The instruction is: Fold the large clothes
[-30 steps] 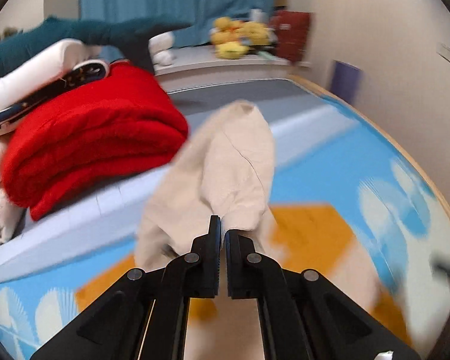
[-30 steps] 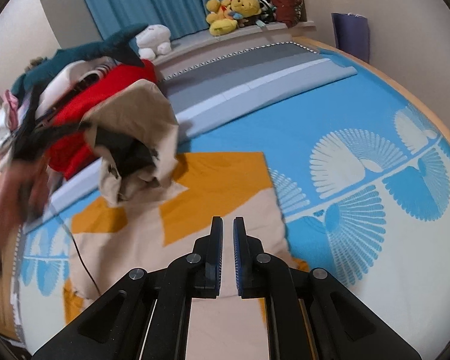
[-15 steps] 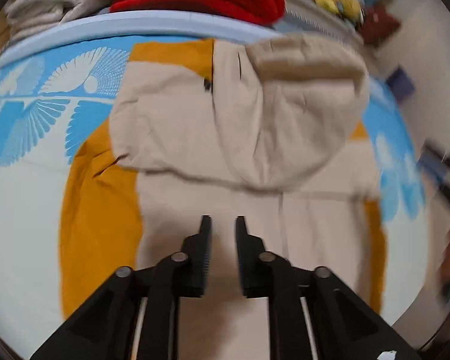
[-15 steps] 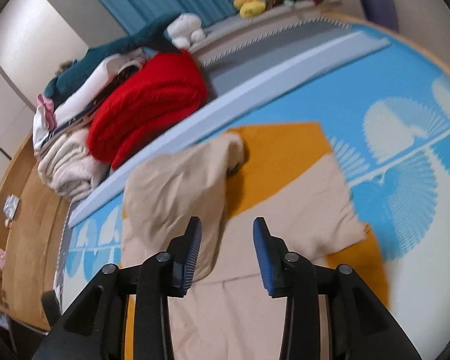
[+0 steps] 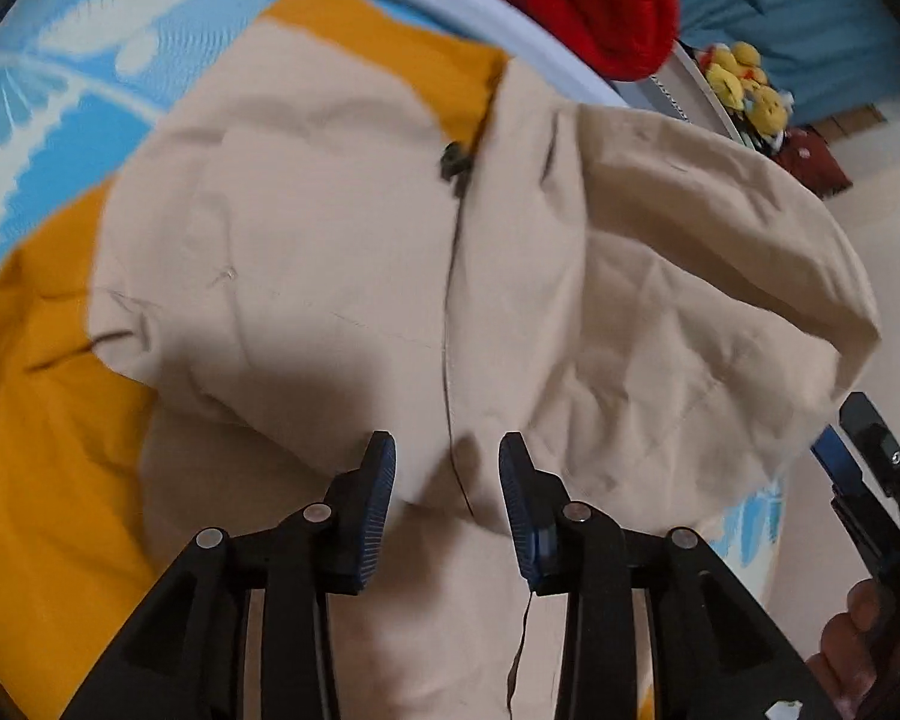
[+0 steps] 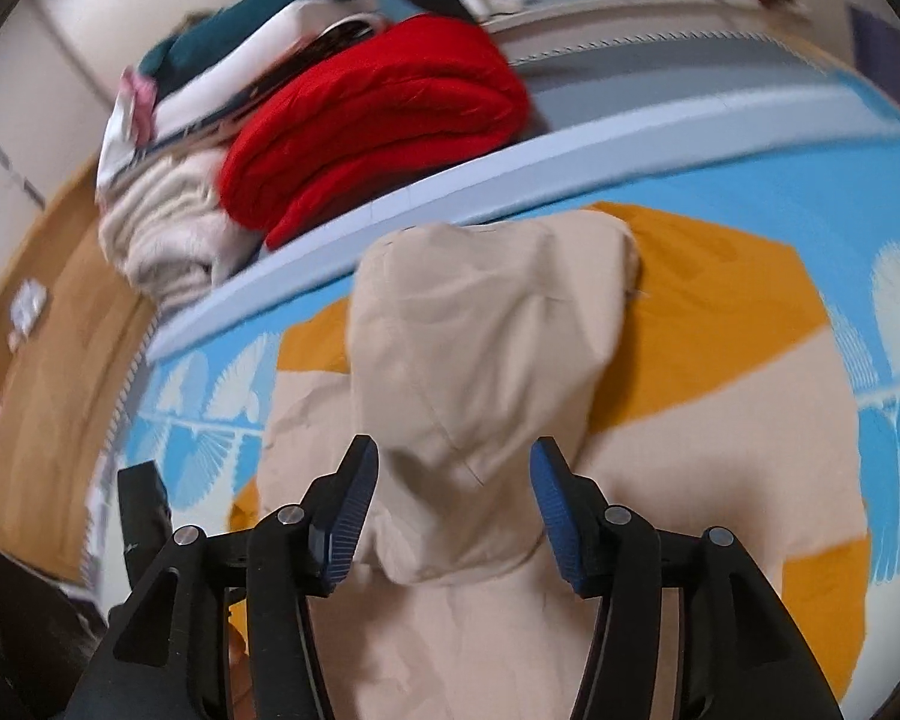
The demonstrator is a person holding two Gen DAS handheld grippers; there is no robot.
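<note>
A beige and orange hooded garment [image 5: 306,276] lies flat on the blue patterned bed cover [image 5: 48,78]. Its beige hood [image 6: 480,354] is folded down over the body. My left gripper [image 5: 447,489] is open and empty, hovering close over the hood's lower edge. My right gripper [image 6: 453,498] is open and empty, just above the hood's tip. The right gripper also shows at the right edge of the left wrist view [image 5: 858,468], held by a hand.
A stack of folded clothes with a red knit [image 6: 378,120] on top lies behind the garment on the grey sheet. Plush toys [image 5: 747,87] sit by the blue curtain. A wooden floor [image 6: 48,324] lies left of the bed.
The left gripper let go of the hood, which now lies folded down on the garment. Both grippers have opened wider and moved close over the hood.
</note>
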